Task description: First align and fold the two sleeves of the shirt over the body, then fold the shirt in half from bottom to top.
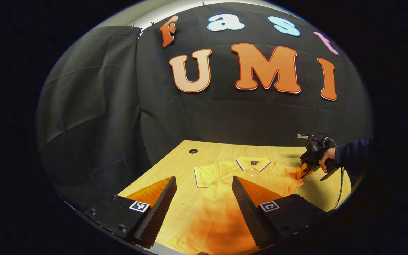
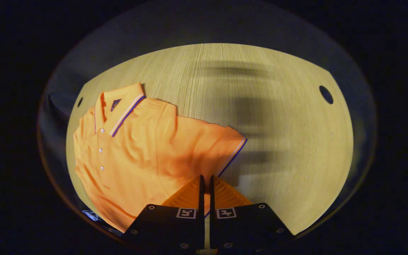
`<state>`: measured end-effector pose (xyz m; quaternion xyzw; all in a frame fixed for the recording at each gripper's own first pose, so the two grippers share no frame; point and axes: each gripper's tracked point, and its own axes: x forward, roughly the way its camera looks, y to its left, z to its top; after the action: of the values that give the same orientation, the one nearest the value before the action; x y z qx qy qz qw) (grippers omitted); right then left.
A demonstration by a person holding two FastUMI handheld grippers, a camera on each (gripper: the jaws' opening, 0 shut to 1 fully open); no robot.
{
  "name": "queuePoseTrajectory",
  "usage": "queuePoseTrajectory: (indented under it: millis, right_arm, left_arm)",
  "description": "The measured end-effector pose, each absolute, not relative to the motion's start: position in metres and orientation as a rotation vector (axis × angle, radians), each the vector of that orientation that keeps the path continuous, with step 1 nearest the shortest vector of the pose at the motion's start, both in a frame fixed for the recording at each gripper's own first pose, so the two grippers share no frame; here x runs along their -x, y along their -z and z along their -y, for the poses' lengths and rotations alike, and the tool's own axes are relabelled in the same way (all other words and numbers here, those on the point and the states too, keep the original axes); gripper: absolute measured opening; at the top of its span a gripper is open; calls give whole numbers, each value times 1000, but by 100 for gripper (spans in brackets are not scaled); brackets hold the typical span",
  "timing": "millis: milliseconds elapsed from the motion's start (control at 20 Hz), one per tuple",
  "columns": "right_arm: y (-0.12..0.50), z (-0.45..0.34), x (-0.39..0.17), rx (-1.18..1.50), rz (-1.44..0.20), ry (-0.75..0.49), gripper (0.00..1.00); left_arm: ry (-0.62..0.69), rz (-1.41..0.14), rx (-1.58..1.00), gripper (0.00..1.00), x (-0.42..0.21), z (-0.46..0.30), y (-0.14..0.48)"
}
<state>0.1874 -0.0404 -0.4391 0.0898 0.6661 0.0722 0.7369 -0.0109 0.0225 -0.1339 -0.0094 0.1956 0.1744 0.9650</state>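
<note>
The orange short-sleeved polo shirt [image 2: 133,148], soft knit with a striped collar and cuffs and a row of small buttons, lay face up on the pale wood-grain table [image 2: 278,141], its long axis running from the collar at the far side toward me in the left gripper view. My right gripper [image 2: 206,184] had its ridged fingers clenched on the cuffed sleeve [image 2: 225,145] edge. My left gripper [image 1: 204,198] hung released, fingers wide apart, above the shirt's body.

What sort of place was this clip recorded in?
Probably a staged recording booth, not a home: black cloth wall draped behind a light wooden table with cable holes, bearing just an orange polo shirt.
</note>
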Motion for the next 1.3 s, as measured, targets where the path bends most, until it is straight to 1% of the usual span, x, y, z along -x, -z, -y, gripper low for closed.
queuePoseTrajectory:
  millis: [150,350,600,750,800,850,900,950,1000,1050,1100,1150,1250,1300]
  right_arm:
    - [408,24,-209,-256,-1379,-195,6]
    - [377,-3,-222,-269,-1332,-273,6]
    - [373,-41,-223,-242,-1340,-349,6]
    - [372,-61,-222,-293,-1353,-372,7]
    - [372,-63,-222,-299,-1352,-376,11]
    - [371,-64,-223,-304,-1347,-379,18]
    - [367,-67,-222,-313,-1342,-386,21]
    - [363,-69,-222,-324,-1331,-398,33]
    - [358,-70,-221,-328,-1321,-405,36]
    - [355,-69,-219,-327,-1312,-405,38]
    - [351,-69,-216,-330,-1299,-409,52]
    - [349,-68,-213,-333,-1293,-405,58]
    - [345,-64,-206,-351,-1281,-376,65]
    - [342,-62,-200,-363,-1276,-365,77]
  left_arm:
    - [-355,-405,29,97,10,-24,136]
    - [-360,-412,37,97,9,-29,140]
    - [-389,-420,43,97,13,-33,139]
    - [-414,-440,65,97,13,-43,150]
    - [-422,-448,78,97,14,-48,153]
    - [-429,-459,96,97,16,-55,156]
    - [-431,-470,113,97,14,-60,159]
    - [-435,-474,133,97,11,-64,161]
    - [-427,-486,162,97,7,-67,163]
    - [-415,-499,200,97,4,-69,165]
    - [-397,-519,248,98,-3,-72,171]
    - [-379,-538,295,98,-12,-74,174]
    - [-353,-577,367,98,-31,-78,183]
    - [-354,-602,385,98,-38,-85,189]
